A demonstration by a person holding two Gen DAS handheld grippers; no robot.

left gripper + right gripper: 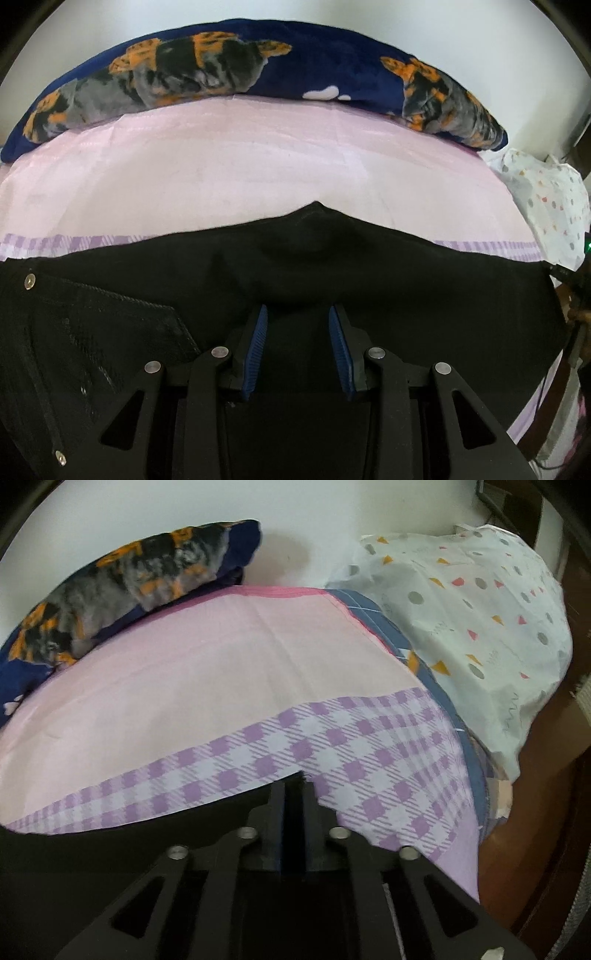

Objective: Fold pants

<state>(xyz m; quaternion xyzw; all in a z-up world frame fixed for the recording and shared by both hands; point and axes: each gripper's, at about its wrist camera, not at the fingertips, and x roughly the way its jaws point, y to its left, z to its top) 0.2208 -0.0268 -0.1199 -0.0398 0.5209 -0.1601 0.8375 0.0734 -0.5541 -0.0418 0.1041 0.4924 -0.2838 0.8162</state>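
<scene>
The pants (295,258) lay flat on the pink sheet (240,166), filling the lower half of the left wrist frame, long axis running left to right. The left gripper (297,325) stood part open directly over the cloth; whether the pads pressed it could not be told. The right gripper (294,794), jaws narrow, sat at the pants' corner, lower centre; grip unclear. Fabric: black, riveted pocket at lower left
</scene>
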